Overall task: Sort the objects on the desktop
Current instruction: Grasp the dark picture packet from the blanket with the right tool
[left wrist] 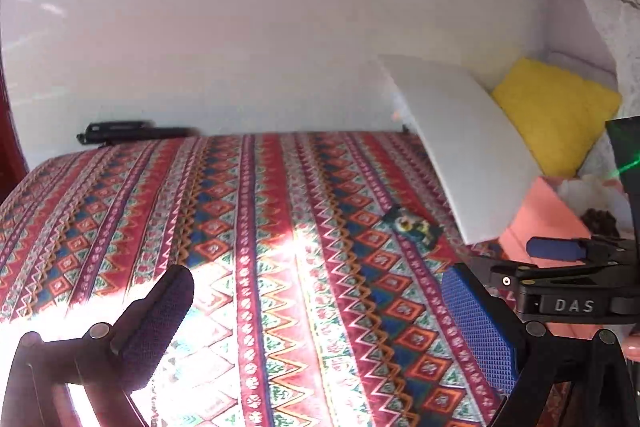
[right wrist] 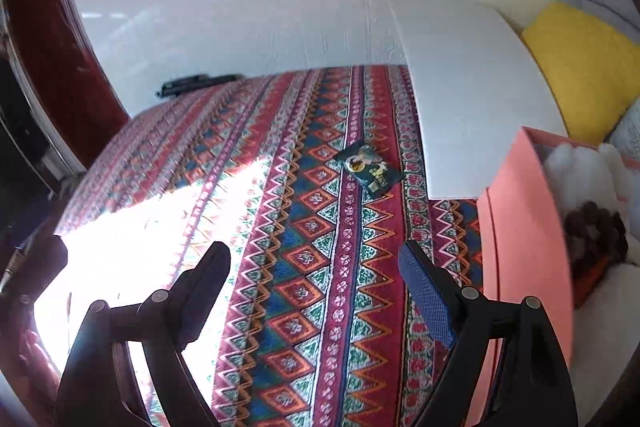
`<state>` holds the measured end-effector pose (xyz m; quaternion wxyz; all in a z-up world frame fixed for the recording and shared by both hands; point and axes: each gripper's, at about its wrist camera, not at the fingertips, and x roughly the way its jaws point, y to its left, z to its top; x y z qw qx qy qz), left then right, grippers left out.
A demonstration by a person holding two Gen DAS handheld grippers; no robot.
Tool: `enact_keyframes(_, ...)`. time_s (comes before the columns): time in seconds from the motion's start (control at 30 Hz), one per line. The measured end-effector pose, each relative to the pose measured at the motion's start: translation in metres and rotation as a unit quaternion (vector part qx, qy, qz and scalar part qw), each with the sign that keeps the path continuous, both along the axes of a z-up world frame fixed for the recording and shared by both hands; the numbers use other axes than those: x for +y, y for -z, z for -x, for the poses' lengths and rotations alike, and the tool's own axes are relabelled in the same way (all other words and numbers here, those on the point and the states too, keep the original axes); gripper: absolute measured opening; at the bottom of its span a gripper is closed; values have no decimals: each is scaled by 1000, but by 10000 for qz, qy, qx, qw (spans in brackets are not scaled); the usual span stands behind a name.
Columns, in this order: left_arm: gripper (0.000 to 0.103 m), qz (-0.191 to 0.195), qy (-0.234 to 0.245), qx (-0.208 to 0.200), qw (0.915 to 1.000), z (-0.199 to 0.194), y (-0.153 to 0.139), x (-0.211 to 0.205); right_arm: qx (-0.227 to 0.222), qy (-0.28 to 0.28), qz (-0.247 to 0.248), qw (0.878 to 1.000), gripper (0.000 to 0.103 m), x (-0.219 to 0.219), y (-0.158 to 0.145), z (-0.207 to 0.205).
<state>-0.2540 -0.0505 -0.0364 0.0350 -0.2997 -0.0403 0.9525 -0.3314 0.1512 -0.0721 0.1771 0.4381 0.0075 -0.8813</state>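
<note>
A small dark packet (right wrist: 369,167) lies flat on the patterned cloth (right wrist: 304,267), its long axis slanting from far-left to near-right, just beside the white board (right wrist: 472,99) — its print is too blurred to read. Open cloth spreads left of it. The left gripper (left wrist: 320,327) and right gripper (right wrist: 316,291) both hold nothing, fingers wide apart. The pink box (right wrist: 528,227) stands right, its contents partly cut off.
</note>
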Motion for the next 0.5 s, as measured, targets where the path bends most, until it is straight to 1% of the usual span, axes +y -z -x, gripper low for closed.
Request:
enact_keyframes(0.07,102,-42,-87,-204,9997,20,19,-9,-159,-35,-247,9996,88,-12,25,32)
enact_keyframes(0.17,102,-38,-188,-455,9988,51,46,-18,-314,100,-508,9982,88,-21,58,79)
enact_keyframes(0.33,102,-88,-335,-826,9960,101,88,-27,-583,357,-730,9950,88,-31,96,149)
enact_keyframes(0.37,102,-124,-361,-895,9953,109,95,-28,-581,387,-796,9944,91,-33,104,160)
enact_keyframes(0.43,102,-190,-408,-1025,9937,123,108,-32,-314,356,-831,9954,96,-34,112,174)
enact_keyframes(0.47,102,-219,-427,-1092,9929,128,114,-33,-261,330,-809,9958,90,-33,113,176)
enact_keyframes(0.5,102,-273,-434,-1160,9919,131,118,-35,-262,316,-759,9963,79,-32,112,176)
